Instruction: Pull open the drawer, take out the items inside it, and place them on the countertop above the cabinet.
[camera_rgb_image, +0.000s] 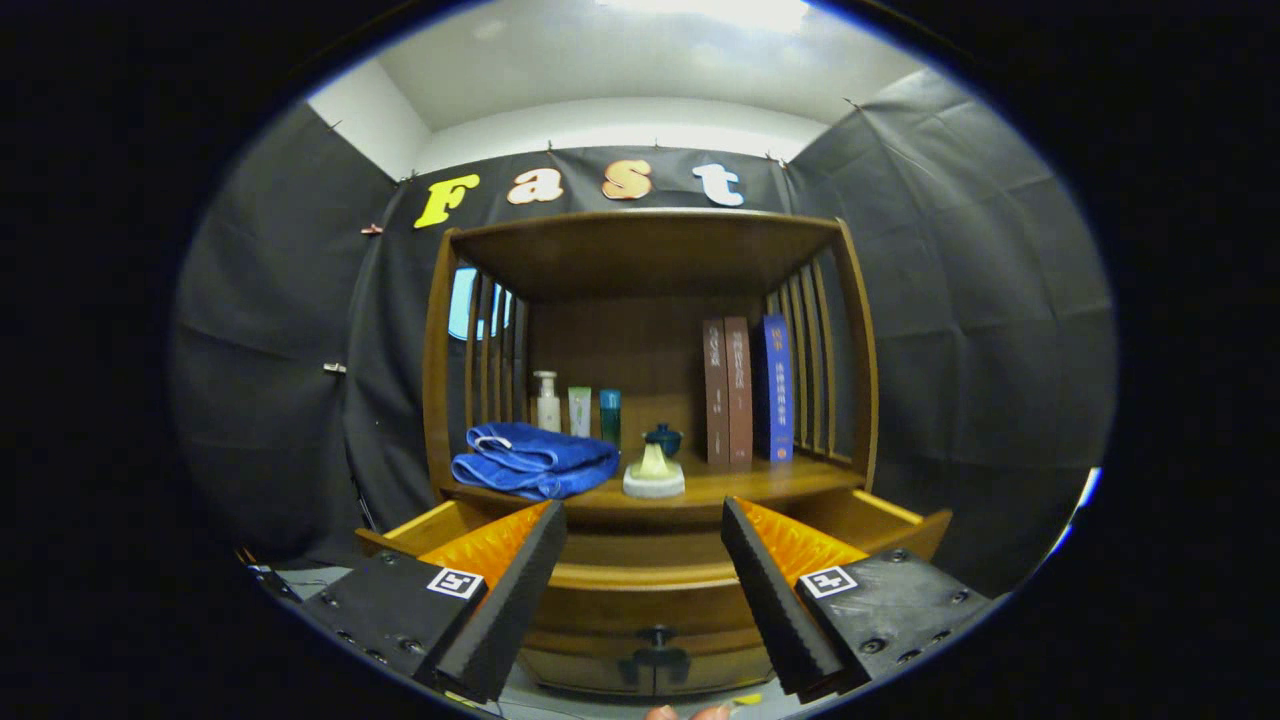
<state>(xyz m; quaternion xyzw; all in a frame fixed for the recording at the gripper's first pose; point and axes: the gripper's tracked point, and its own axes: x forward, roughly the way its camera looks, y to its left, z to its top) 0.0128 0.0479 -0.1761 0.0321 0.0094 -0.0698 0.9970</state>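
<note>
Gripper view: hand-held gripper (645, 600) spread open, empty; pulled-out drawer (640, 575) between fingers.

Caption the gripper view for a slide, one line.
Open gripper hovers over the pulled-out drawer, jaws apart; towel, bottles and books sit on the countertop.

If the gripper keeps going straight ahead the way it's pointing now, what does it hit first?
Probably the front edge of the countertop; the open gripper points over the pulled-out drawer. Depth is unclear.
</note>
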